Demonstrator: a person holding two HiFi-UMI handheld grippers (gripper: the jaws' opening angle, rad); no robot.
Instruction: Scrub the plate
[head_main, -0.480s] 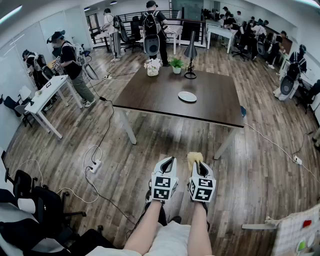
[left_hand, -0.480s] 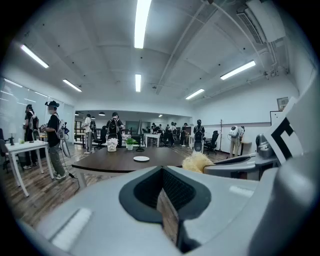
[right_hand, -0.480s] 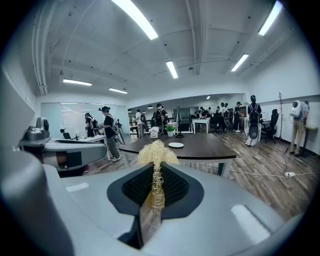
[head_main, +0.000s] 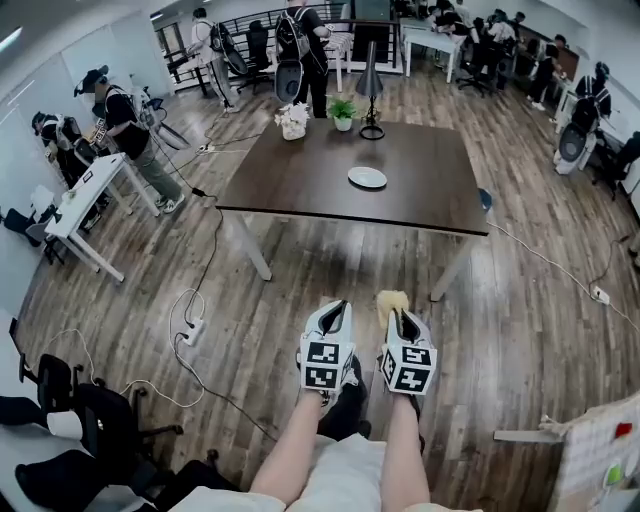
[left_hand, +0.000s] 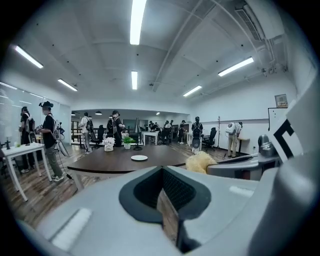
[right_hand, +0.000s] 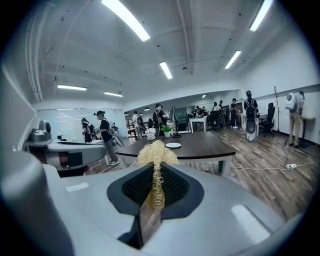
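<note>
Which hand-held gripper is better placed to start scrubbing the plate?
Right. The right hand-held gripper is shut on the yellow scrubber, while the left hand-held gripper is shut with nothing in it. The plate lies on the dark table, well ahead of both, so the tool likely decides.

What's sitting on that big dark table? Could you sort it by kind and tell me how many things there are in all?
Plate: 1
Potted plants: 2, the white flowers and the green plant
Lamp: 1
Total: 4
</note>
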